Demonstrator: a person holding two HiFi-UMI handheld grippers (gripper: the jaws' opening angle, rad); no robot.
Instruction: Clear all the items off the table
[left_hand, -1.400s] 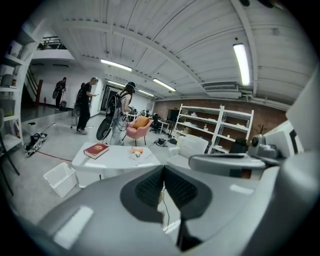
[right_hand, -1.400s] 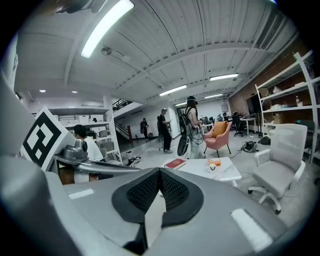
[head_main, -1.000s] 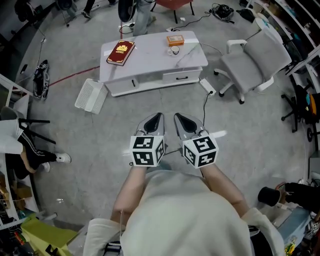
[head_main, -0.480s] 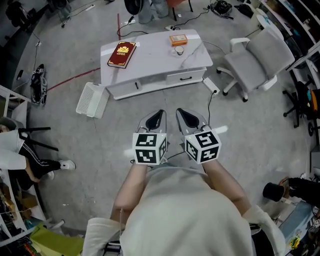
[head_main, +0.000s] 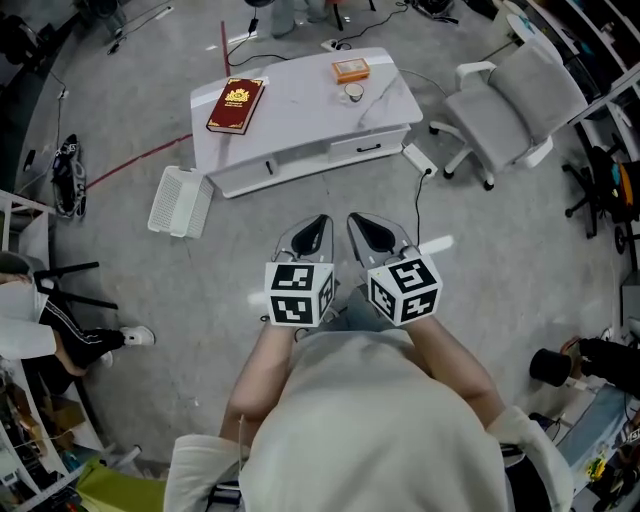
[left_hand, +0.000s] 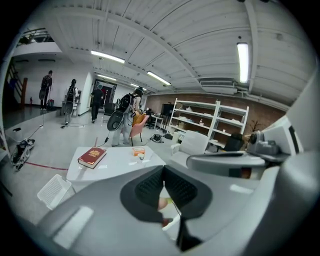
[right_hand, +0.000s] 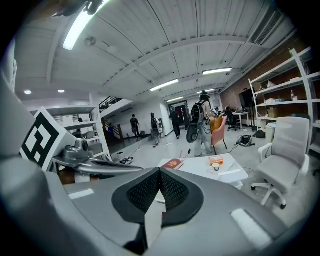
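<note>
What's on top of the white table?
On the white table lie a red book, an orange box and a small round thing beside the box. The drawer is closed, so its inside is hidden.

Open floor (head_main: 250, 245) to table (head_main: 300, 110), chair (head_main: 520, 100) (right side)

Grey concrete floor (head_main: 200, 300), white office chair (head_main: 520, 95), striplights (left_hand: 243, 61).
</note>
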